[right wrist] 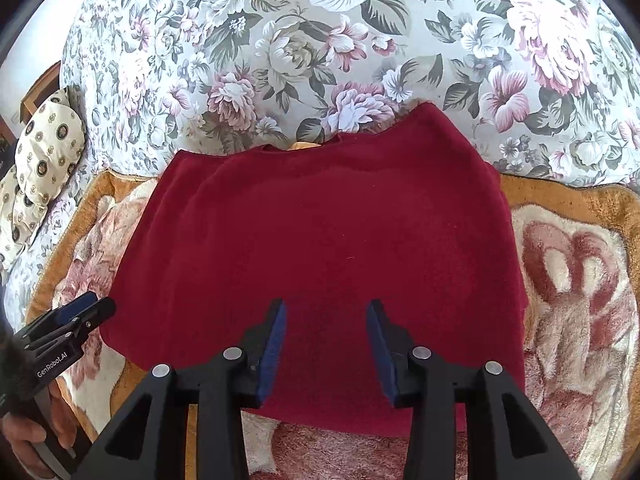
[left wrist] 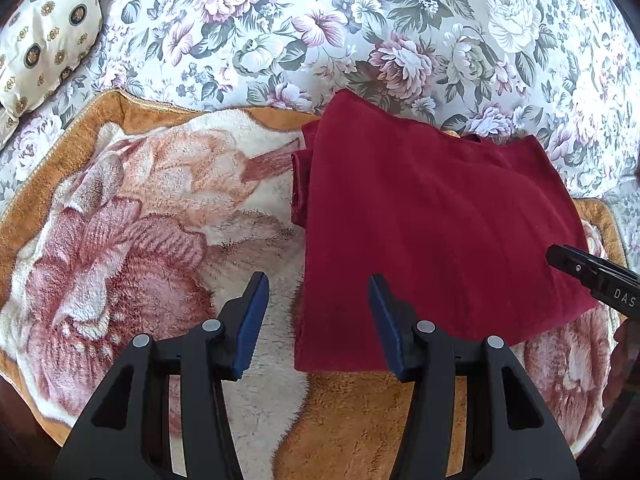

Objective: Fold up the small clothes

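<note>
A dark red garment (left wrist: pixel 432 232) (right wrist: pixel 320 232) lies folded and flat on a plush blanket. In the left wrist view, my left gripper (left wrist: pixel 318 280) is open over the garment's left edge, with nothing pinched between its blue pads. My right gripper (right wrist: pixel 326 304) is open above the garment's near edge, its pads apart and not pressing the cloth. The right gripper's tip (left wrist: pixel 592 276) shows at the garment's right side, and the left gripper (right wrist: pixel 80 312) shows at its left corner.
The plush orange and cream flower blanket (left wrist: pixel 140 220) (right wrist: pixel 580 280) lies on a floral bedspread (left wrist: pixel 360 20) (right wrist: pixel 320 40). A cream patterned pillow (left wrist: pixel 44 36) (right wrist: pixel 44 152) sits at the far left. A hand (right wrist: pixel 24 436) holds the left gripper's handle.
</note>
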